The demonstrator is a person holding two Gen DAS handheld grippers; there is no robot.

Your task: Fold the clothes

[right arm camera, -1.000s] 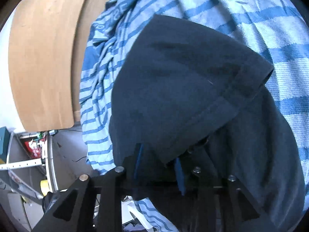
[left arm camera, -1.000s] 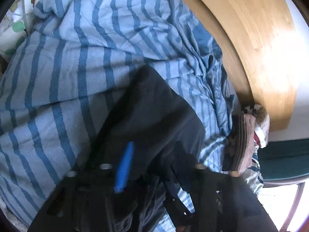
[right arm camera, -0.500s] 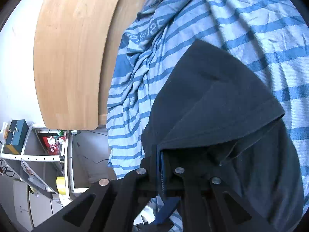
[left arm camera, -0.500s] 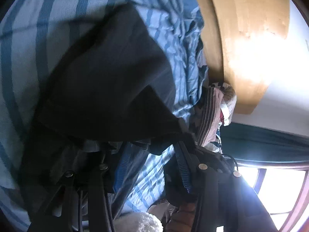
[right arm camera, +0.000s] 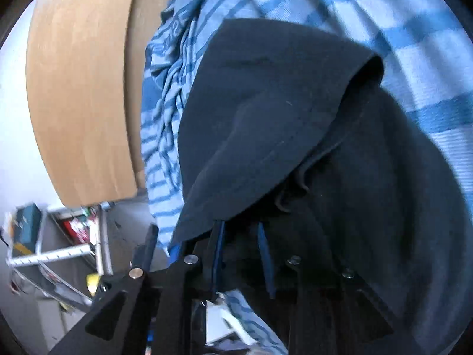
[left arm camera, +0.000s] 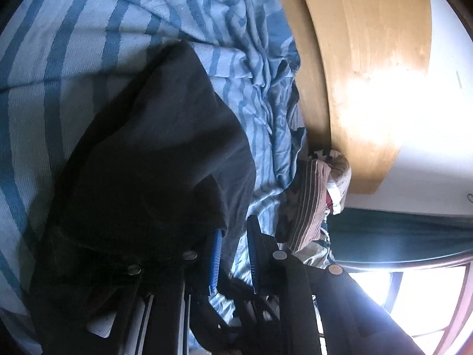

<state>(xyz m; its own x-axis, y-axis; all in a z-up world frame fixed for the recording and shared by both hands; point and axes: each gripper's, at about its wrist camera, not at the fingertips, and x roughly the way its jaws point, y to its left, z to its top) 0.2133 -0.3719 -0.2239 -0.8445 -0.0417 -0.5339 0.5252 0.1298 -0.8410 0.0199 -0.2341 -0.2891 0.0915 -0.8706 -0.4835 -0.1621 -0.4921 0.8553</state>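
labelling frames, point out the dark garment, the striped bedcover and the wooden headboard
dark garment (right arm camera: 280, 112): right wrist view, folded upper layer
striped bedcover (left arm camera: 88, 44): left wrist view, flat striped area
wooden headboard (left arm camera: 369, 29): left wrist view, panel face

Blue-and-white striped bedspread (left arm camera: 124, 29) spread over the bed, bunched into creases along the edge by the wooden headboard (left arm camera: 369, 59). Striped pillow (left arm camera: 310, 204) wedged at the bed's corner below that headboard, beside a teal curtain (left arm camera: 399, 230). Past the bed's edge in the right wrist view, metal shelving (right arm camera: 59, 251) with blurred clutter.

Matt dark cloth garment (left arm camera: 153, 153), woven striped bedspread (left arm camera: 88, 44), smooth wooden headboard (left arm camera: 369, 59).
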